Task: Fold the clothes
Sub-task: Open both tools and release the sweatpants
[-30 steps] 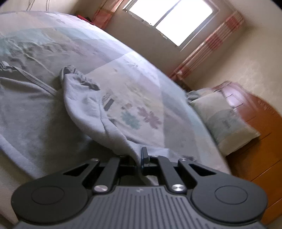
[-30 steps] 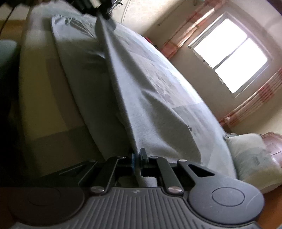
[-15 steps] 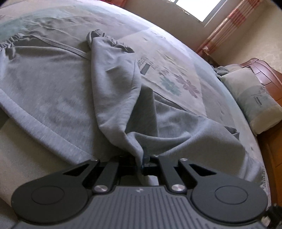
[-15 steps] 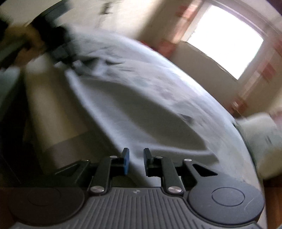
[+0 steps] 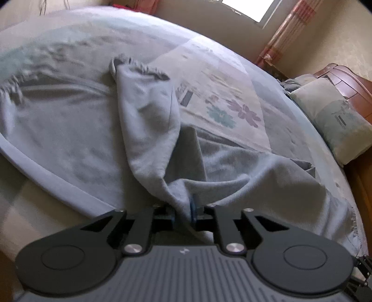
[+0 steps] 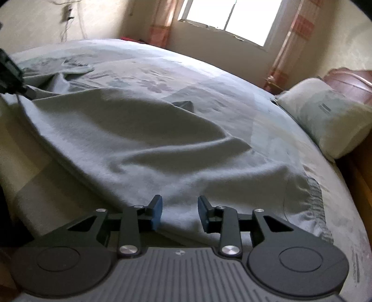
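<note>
A grey sweatshirt (image 5: 69, 130) lies spread on the bed, one sleeve (image 5: 148, 111) with a ribbed cuff folded up over it. In the left wrist view my left gripper (image 5: 182, 212) still pinches a bunched fold of the grey cloth while its jaws are opening. In the right wrist view the sweatshirt (image 6: 139, 139) lies rumpled across the bedspread. My right gripper (image 6: 180, 209) hovers at its near edge with jaws opening wide; cloth lies under the gap, and the pads do not press it. At the far left of that view the left gripper (image 6: 25, 90) holds a corner of the cloth.
The bed (image 5: 220, 76) carries a pale flowered spread. A pillow (image 6: 325, 116) leans on the wooden headboard (image 6: 348, 81) at the right. A window (image 6: 232, 16) with striped curtains is on the far wall. The bed's near edge (image 6: 25, 176) drops off at the left.
The right gripper let go of the stretched cloth edge, rolled level and opened. The sweatshirt sank from a taut ridge to lie on the bed. The left jaws parted slightly around their fold.
</note>
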Motion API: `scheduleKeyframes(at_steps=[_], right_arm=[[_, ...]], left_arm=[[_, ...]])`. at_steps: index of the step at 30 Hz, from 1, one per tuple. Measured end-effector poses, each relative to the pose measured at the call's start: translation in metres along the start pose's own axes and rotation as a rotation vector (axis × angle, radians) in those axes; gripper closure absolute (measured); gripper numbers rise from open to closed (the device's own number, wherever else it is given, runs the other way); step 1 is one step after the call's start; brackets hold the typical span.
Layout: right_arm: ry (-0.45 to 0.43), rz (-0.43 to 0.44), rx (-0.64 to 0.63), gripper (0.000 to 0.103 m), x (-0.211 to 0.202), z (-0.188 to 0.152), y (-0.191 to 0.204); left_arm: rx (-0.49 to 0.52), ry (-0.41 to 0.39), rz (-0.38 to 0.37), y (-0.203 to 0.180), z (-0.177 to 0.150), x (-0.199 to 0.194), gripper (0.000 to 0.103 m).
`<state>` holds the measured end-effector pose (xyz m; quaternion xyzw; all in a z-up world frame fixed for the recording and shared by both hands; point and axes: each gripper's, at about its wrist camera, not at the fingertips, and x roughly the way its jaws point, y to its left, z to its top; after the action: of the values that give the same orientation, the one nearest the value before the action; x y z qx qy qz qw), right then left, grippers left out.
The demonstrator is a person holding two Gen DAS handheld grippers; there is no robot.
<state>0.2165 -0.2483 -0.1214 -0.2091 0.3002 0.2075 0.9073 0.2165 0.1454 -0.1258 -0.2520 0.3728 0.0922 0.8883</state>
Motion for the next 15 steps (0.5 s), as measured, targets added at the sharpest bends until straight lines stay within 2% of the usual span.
scheduleKeyframes(at_steps=[3,8,10,12,15], right_arm=[[0.009,-0.010,0.052,0.063,-0.003,-0.003,-0.011],[-0.035,-0.019,0.086,0.062,-0.013,0.004,-0.017],[-0.052,-0.003,0.086,0.059,-0.012,0.011,-0.017],[-0.060,0.014,0.080,0.058,-0.007,0.016,-0.014],[-0.043,0.049,0.081,0.058,0.007,0.019,-0.007]], left_arm=[[0.019,-0.018,0.023,0.001,0.006,-0.018,0.085],[0.076,-0.089,0.049,-0.017,0.018,-0.044,0.082],[0.105,-0.123,0.017,-0.030,0.022,-0.049,0.076],[0.136,-0.125,-0.054,-0.047,0.024,-0.047,0.068],[0.182,-0.085,-0.135,-0.073,0.021,-0.026,0.067]])
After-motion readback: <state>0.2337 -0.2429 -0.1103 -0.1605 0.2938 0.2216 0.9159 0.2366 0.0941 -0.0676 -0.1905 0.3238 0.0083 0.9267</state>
